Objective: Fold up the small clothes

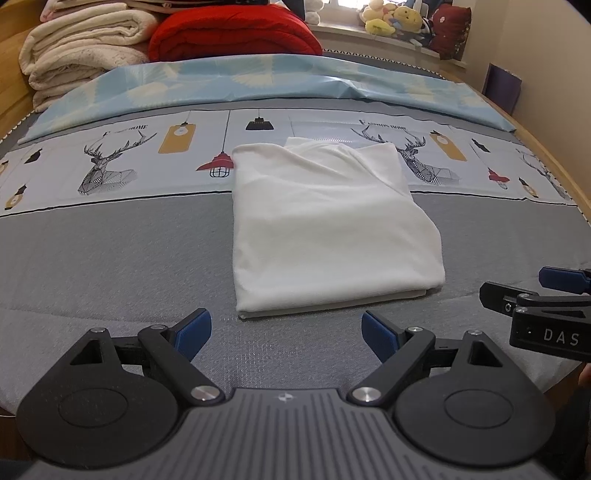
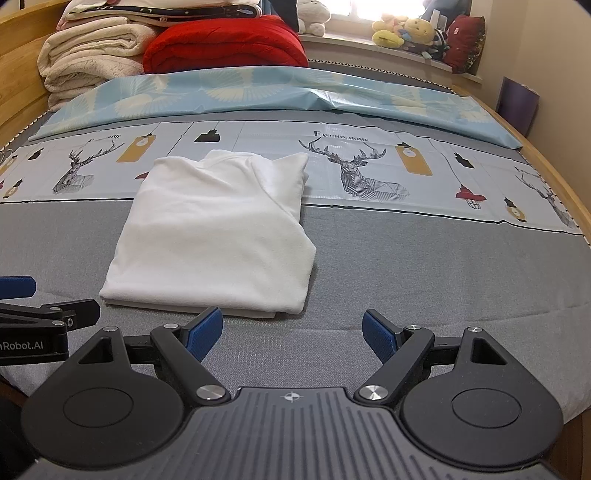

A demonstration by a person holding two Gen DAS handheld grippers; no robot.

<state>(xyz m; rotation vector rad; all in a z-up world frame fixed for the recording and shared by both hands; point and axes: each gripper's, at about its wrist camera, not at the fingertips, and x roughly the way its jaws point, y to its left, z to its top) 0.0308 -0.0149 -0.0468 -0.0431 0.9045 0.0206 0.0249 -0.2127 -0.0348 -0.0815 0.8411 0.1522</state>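
A white garment (image 1: 332,229) lies folded into a neat rectangle on the grey bed cover; it also shows in the right wrist view (image 2: 218,236). My left gripper (image 1: 286,336) is open and empty, just short of the garment's near edge. My right gripper (image 2: 293,334) is open and empty, near the garment's near right corner. In the left wrist view the right gripper (image 1: 543,295) shows at the right edge. In the right wrist view the left gripper (image 2: 40,314) shows at the left edge.
A grey bed cover (image 1: 110,258) with a deer-print band (image 1: 107,166) and a light blue sheet (image 1: 258,77) behind it. Folded cream blankets (image 1: 81,48) and a red quilt (image 1: 232,33) are stacked at the head. Plush toys (image 1: 395,18) sit on the sill. A wooden bed frame (image 2: 554,162) runs along the right.
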